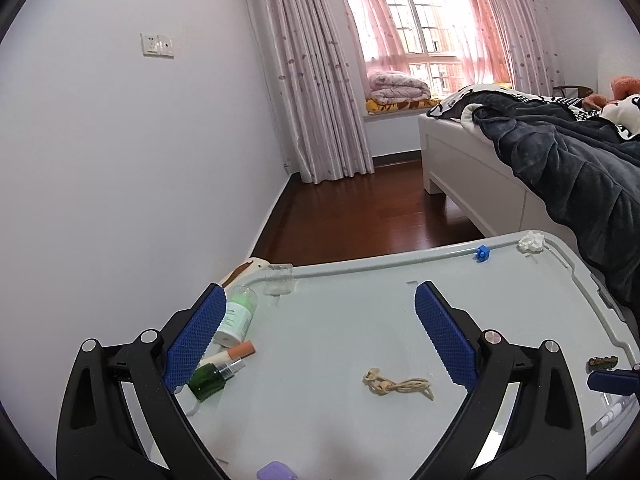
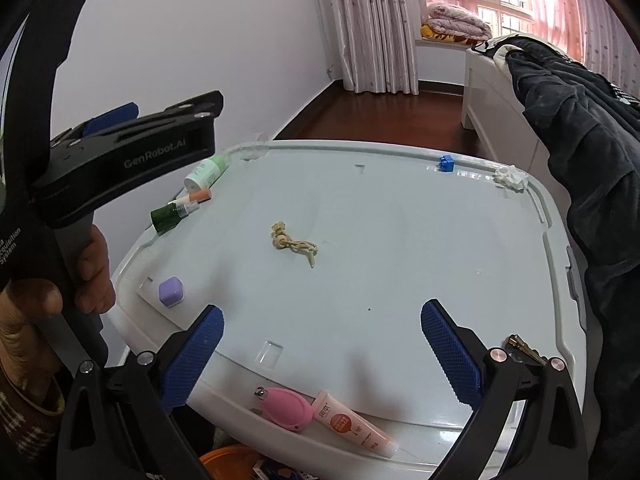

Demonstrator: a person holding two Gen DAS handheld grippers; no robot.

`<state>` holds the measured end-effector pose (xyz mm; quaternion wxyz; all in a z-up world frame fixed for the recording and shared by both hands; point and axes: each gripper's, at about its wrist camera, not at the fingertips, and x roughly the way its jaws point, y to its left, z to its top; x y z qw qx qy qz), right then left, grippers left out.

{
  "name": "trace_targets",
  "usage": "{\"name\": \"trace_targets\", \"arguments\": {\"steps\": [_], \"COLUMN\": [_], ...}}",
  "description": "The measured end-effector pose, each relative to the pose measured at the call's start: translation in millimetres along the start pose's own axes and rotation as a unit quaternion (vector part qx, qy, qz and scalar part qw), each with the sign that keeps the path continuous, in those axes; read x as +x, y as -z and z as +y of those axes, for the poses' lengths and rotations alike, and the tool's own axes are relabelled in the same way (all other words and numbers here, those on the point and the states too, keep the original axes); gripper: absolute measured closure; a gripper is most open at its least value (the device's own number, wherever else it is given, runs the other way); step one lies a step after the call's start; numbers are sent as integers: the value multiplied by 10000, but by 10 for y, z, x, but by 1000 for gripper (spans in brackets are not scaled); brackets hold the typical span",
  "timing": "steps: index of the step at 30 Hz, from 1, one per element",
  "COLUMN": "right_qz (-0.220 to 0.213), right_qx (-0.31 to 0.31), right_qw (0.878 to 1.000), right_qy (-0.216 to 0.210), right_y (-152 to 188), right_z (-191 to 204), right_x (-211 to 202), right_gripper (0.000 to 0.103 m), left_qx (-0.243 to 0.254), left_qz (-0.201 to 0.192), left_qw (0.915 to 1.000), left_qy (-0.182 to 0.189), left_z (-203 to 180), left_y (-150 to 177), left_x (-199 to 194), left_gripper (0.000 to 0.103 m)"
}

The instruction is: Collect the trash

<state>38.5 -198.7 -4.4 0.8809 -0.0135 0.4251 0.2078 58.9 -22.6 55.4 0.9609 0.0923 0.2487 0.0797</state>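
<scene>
A tangled beige string (image 1: 396,384) (image 2: 294,242) lies in the middle of the white plastic tabletop (image 2: 420,256). On the far right rim sits a crumpled white tissue (image 1: 531,242) (image 2: 510,178). My left gripper (image 1: 320,296) hovers open above the table's left half, nothing between its blue pads; the string is below and to the right of its centre. Near the front edge, my right gripper (image 2: 322,312) is open and empty, with the string ahead of it and slightly left. The left tool's black housing (image 2: 152,156) fills the left of the right wrist view.
Left edge holds a green-and-white bottle (image 1: 236,316), an orange-capped tube (image 1: 232,354), a dark green bottle (image 1: 208,378) and a purple cube (image 2: 171,291). A blue block (image 2: 445,164) sits on the far rim. Keys (image 2: 524,348), pink clipper (image 2: 286,410), cream tube (image 2: 352,424) in front. Bed with dark blanket (image 1: 560,160) right.
</scene>
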Motion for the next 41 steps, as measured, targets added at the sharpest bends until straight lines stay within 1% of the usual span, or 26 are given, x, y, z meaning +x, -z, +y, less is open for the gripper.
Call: {"name": "trace_targets", "arguments": {"steps": [11,15,21,22,25,29,32,34,36,41], "right_qz": [103,136,189,202,242,267,259,248,240,218], "right_qx": [-64,-81,-95,-101,-128,-144,-129,-103,-94,-55], "right_qw": [9999,9999,9998,9997,9996,9995,9996,9996,9997,9997], "right_qy": [-18,-23,-32,-37,-36,-34,-29,-26,-2,38], "right_y": [33,44,55,57,68,80,79,75,77,72], "right_z": [25,33,36,37,46,50,48,36,26,-17], "right_x": [44,59,81,86,104,114,115,111,108,88], "right_gripper": [5,5,5,5,5,5,5,5,5,5], "left_qx": [-123,-182,-89,-51,-14,18,78,78,41,60], "left_qz": [-131,-181,-260,-262,-257,-292,-374,-310,-142,64], "left_qw": [9995,9987,9976,9974,9969,9948,9946,9950,9952,9966], "left_qy": [273,432,638,667,740,977,968,945,971,817], "left_z": [15,31,-27,-42,-72,-91,-118,-122,-124,-134], "left_y": [-7,-5,-8,-7,-1,1,-8,-15,-11,10], "left_x": [-68,-102,-136,-140,-139,-160,-181,-157,-102,-43], "left_gripper": [10,10,10,8,8,8,8,8,8,8]}}
